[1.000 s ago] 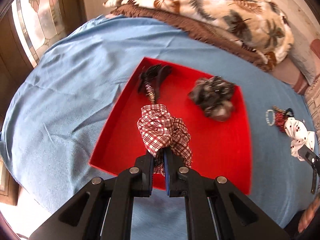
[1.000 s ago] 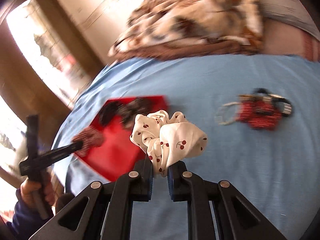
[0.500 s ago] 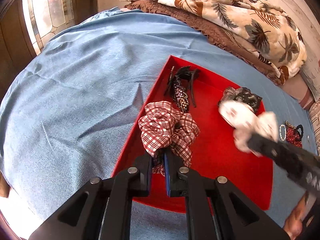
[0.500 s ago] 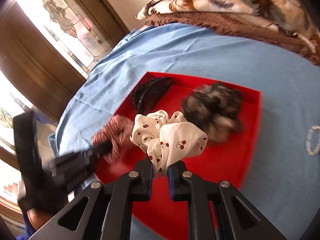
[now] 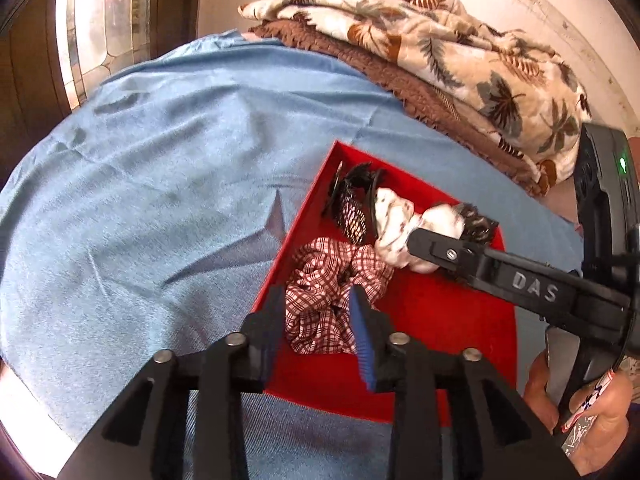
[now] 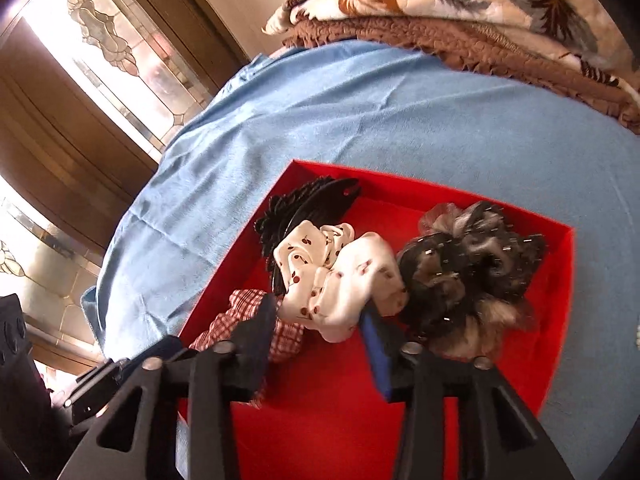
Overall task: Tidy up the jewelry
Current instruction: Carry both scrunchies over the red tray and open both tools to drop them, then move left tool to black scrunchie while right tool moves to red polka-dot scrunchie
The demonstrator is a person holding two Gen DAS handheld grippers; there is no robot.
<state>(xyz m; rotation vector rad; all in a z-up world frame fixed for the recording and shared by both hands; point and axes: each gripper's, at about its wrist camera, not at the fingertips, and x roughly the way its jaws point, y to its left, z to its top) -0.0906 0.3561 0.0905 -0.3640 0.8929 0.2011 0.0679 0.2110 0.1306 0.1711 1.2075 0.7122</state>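
Both wrist cameras look steeply down along their own black fingers, close above a red tray (image 5: 460,304) on a blue cloth (image 5: 160,200). The left view holds the tray at lower right; the right view (image 6: 556,272) centres it. Both share the tray, the cloth and the leaf-print blanket (image 5: 460,52) at the top.

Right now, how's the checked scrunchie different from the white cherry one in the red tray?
The checked scrunchie is red-and-white plaid; the cherry scrunchie is white with small cherries. The checked scrunchie lies at the red tray's near left edge; the cherry scrunchie sits mid-tray, against the black hair clip and the dark scrunchie. Both are released, between jaws that just opened: left gripper, right gripper.
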